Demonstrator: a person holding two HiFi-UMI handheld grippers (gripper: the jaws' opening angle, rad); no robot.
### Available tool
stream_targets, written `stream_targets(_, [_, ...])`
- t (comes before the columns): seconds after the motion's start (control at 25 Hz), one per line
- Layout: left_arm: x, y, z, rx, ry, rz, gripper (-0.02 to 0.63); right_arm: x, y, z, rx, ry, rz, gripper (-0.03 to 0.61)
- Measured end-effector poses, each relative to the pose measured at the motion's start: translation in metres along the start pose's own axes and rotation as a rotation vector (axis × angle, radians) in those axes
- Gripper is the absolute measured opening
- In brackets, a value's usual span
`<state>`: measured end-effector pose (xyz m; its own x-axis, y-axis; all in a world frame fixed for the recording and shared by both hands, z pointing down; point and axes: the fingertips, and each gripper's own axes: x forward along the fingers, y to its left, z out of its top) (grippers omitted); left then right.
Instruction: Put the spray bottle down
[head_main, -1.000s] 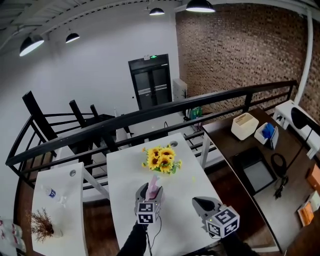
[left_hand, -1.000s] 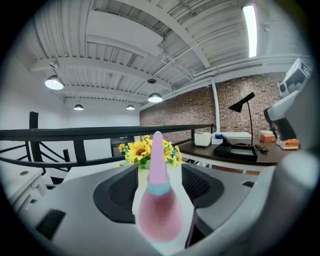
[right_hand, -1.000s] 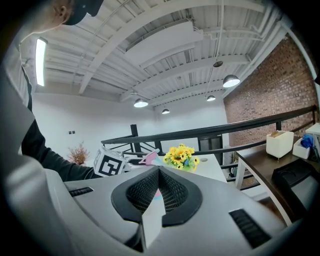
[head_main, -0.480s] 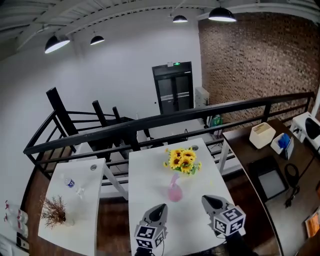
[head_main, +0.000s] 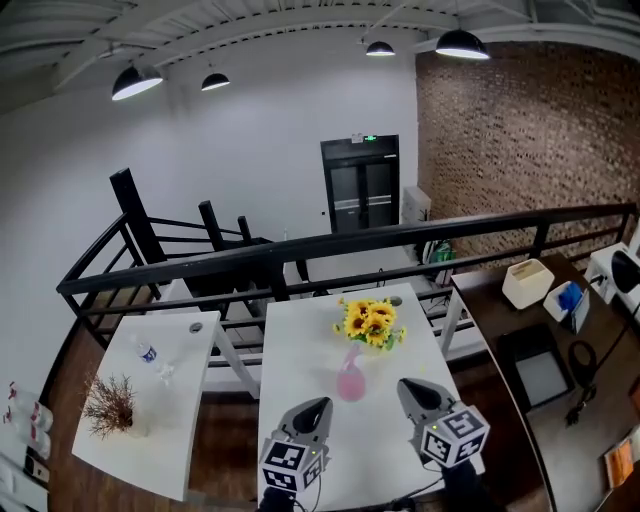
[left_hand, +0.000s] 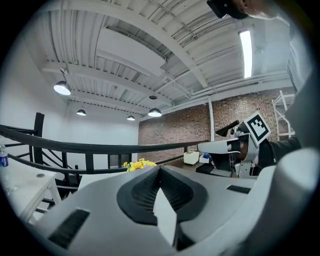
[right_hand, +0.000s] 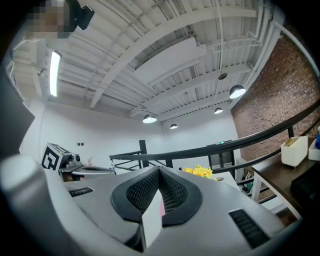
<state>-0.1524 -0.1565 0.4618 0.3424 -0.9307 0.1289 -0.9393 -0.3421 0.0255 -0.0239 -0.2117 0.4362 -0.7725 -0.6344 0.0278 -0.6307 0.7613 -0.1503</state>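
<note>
The pink spray bottle (head_main: 350, 379) stands upright on the white table (head_main: 300, 345), just in front of the sunflowers (head_main: 368, 322). My left gripper (head_main: 317, 405) hangs a little nearer than the bottle and to its left, shut with nothing between its jaws. My right gripper (head_main: 407, 386) is to the bottle's right, also apart from it and shut on nothing. In the left gripper view the left gripper (left_hand: 160, 168) shows pads pressed together, and the right gripper (left_hand: 207, 147) passes at the right. In the right gripper view a pink sliver of the bottle (right_hand: 161, 208) peeks past the closed right gripper (right_hand: 159, 171).
A second white table (head_main: 180, 400) at the left carries a dried twig plant (head_main: 108, 405) and a small water bottle (head_main: 147, 352). A black railing (head_main: 300, 250) runs behind both tables. At the right a dark desk (head_main: 480, 290) holds a white box (head_main: 527, 283) and cables.
The left gripper let go of the pink bottle, drew back toward me and shut. The bottle now stands alone on the table. The right gripper rose slightly.
</note>
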Motion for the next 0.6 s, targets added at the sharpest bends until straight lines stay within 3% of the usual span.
stream_targets(0.6, [0.0036, -0.0062, -0.0005, -0.016, 0.048, 0.023, 0.000, -0.0012, 0.0065, -0.0053, -0.015, 0.034, 0.023, -0.023])
